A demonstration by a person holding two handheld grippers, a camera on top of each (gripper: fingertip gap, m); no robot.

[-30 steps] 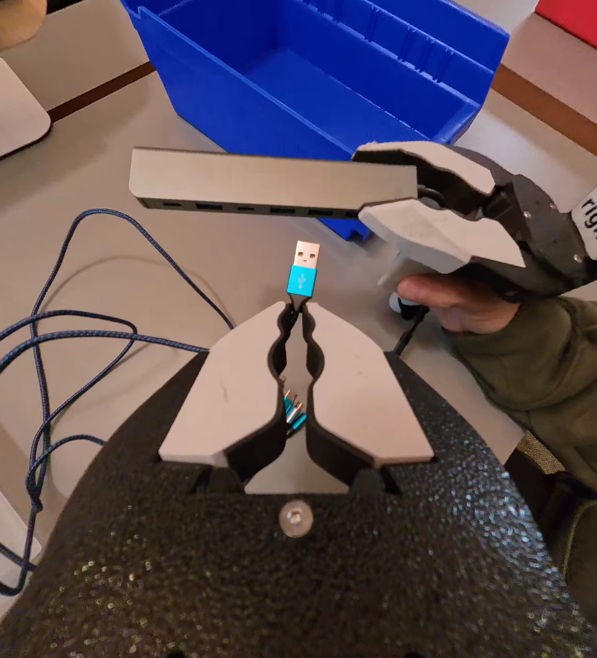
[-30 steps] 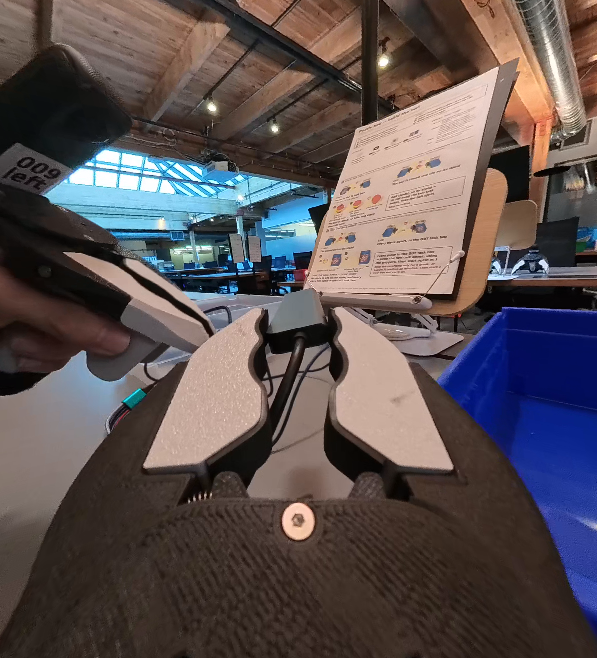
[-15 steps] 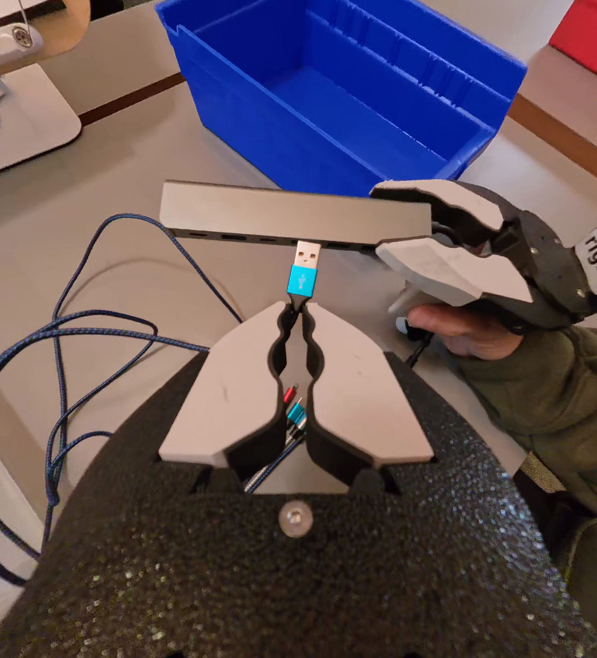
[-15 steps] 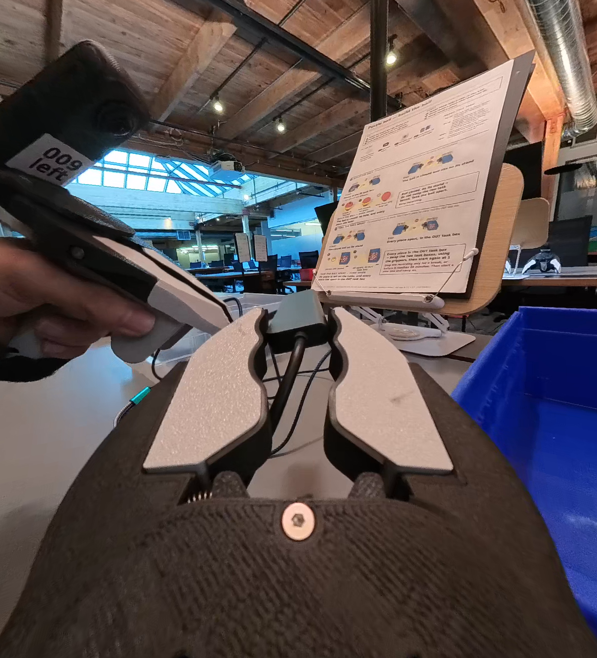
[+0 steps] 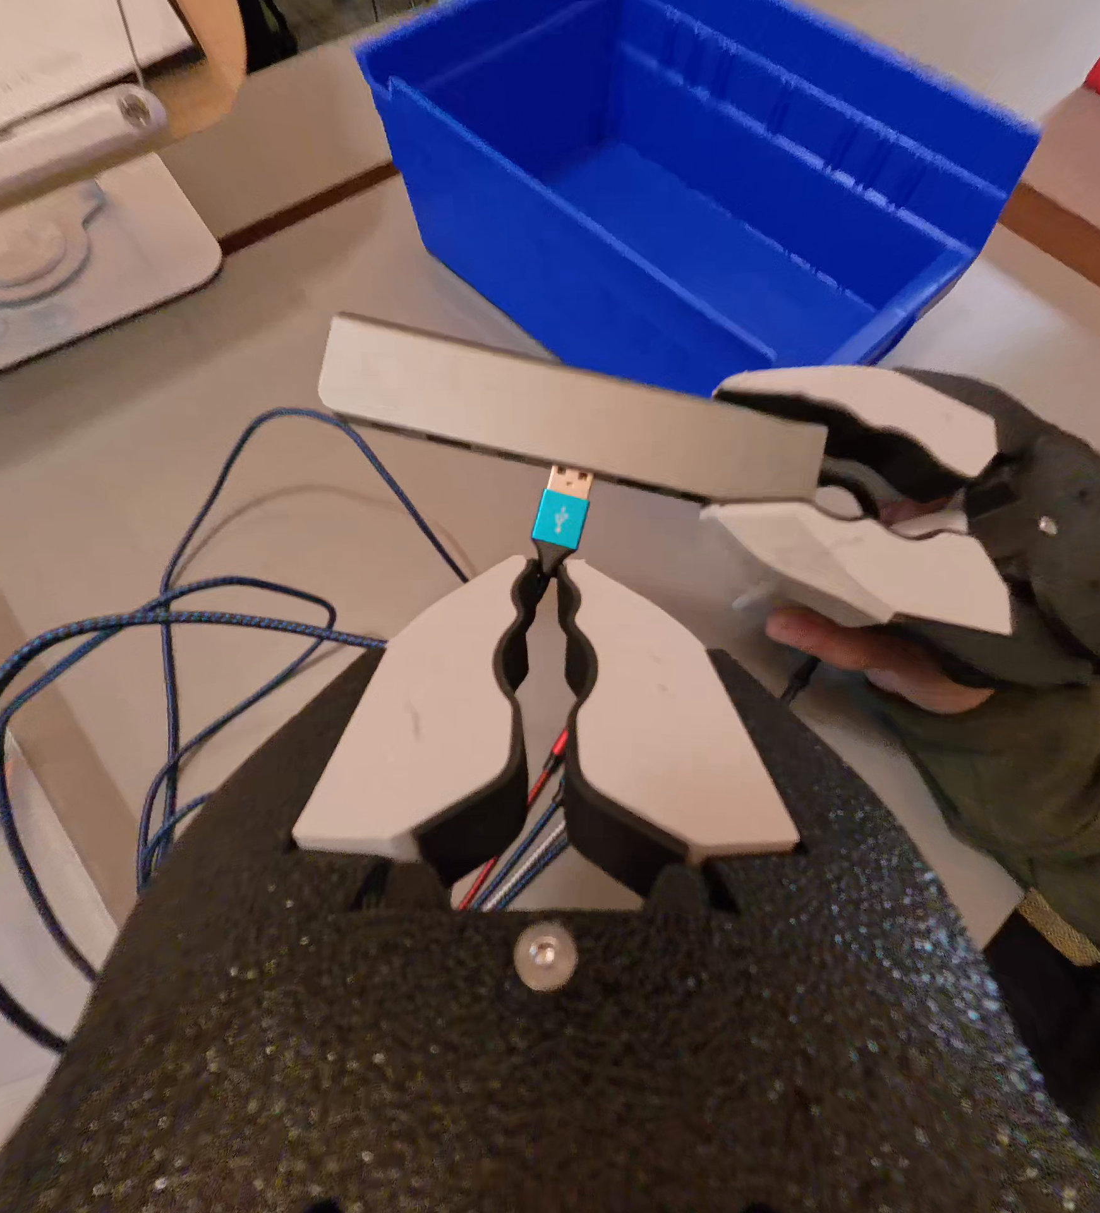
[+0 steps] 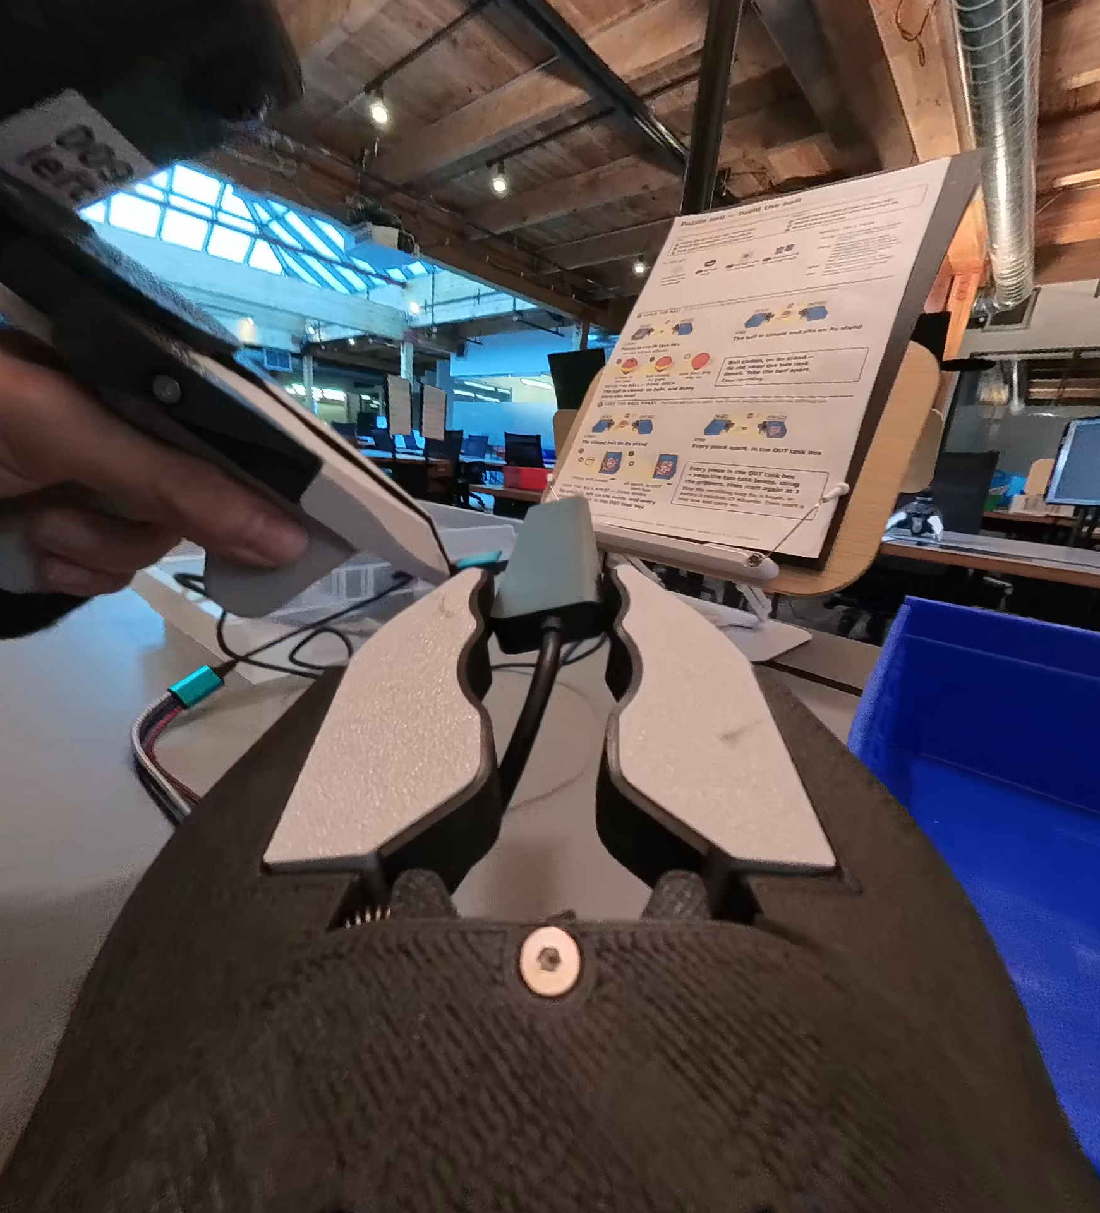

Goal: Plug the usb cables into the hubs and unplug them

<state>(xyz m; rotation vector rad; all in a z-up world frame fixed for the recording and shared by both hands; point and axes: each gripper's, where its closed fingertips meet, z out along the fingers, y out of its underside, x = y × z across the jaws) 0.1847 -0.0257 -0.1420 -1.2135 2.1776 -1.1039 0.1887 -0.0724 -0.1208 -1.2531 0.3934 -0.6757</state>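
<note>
Left wrist view: left gripper (image 5: 548,570) pinches plug (image 5: 561,517) under hub (image 5: 534,410).

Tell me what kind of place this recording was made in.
Probably a large open-plan workshop or lab in a converted industrial building: exposed timber ceiling, a silver ventilation duct, rows of desks with chairs behind, and an instruction sheet on a stand beside a blue bin.

Wooden beam ceiling (image 6: 534,98), silver duct (image 6: 993,131), bright skylight (image 6: 238,230), rows of desks (image 6: 442,459), grey tabletop (image 6: 41,755)
</note>
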